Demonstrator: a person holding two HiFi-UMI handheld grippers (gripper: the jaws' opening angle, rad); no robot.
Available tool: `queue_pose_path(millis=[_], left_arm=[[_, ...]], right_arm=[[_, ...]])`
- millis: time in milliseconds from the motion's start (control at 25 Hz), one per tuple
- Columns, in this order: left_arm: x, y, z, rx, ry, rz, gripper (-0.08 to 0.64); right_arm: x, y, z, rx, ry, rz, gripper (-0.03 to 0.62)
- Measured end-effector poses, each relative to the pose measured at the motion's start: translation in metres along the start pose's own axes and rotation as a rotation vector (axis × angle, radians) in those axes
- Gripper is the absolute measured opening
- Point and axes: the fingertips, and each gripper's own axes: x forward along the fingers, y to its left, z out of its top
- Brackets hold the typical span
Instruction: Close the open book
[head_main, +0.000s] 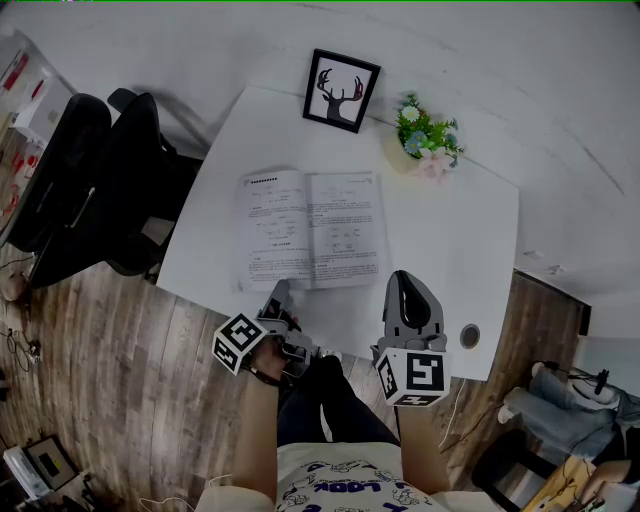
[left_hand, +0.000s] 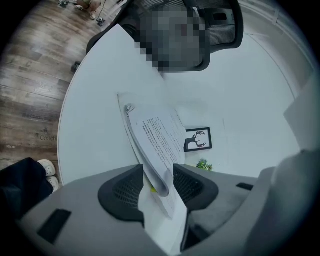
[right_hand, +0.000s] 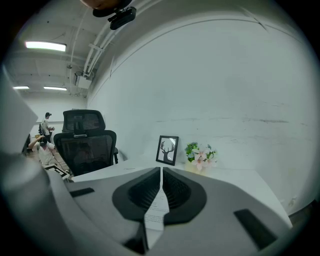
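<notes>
The book (head_main: 310, 228) lies open and flat on the white counter (head_main: 450, 250). The left gripper (head_main: 277, 292) sits at the book's near left corner, its jaws spread with the left-hand pages between them but not clearly squeezed, probably so it can take that half and fold it over. The right gripper (head_main: 401, 278), its jaws pressed together on nothing, hangs just beside the right page, apparently keeping clear.

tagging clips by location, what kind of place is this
Probably an office or lab workroom: a black mesh office chair beside a white table holding an open book, with ceiling strip lights and exposed pipes overhead.
</notes>
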Motion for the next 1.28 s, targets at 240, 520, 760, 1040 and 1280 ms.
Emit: queue_pose_path(millis=[240, 520, 760, 1040, 1280], left_arm=[[0.0019, 0.0012, 0.0005, -0.013, -0.001, 0.004, 0.176], [0.0003, 0.0002, -0.0013, -0.023, 0.003, -0.001, 0.176], [0.0048, 0.001, -0.0051, -0.052, 0.007, -0.005, 0.176], [0.0072, -0.0002, -0.0036, -0.056, 0.0, -0.01, 0.176], [0.0046, 0.0007, -0.0017, -0.068, -0.022, -0.039, 0.176]], right_arm=[[0.0033, -0.0027, 0.0012, -0.001, 0.002, -0.001, 0.032], [0.0048, -0.0043, 0.0031, -0.002, -0.001, 0.001, 0.032], [0.0053, -0.0061, 0.0033, -0.002, -0.003, 0.0, 0.032], [0.0051, -0.008, 0.0026, 0.0, -0.001, -0.002, 0.032], [0.006, -0.0081, 0.0023, 0.001, 0.0, 0.001, 0.032]])
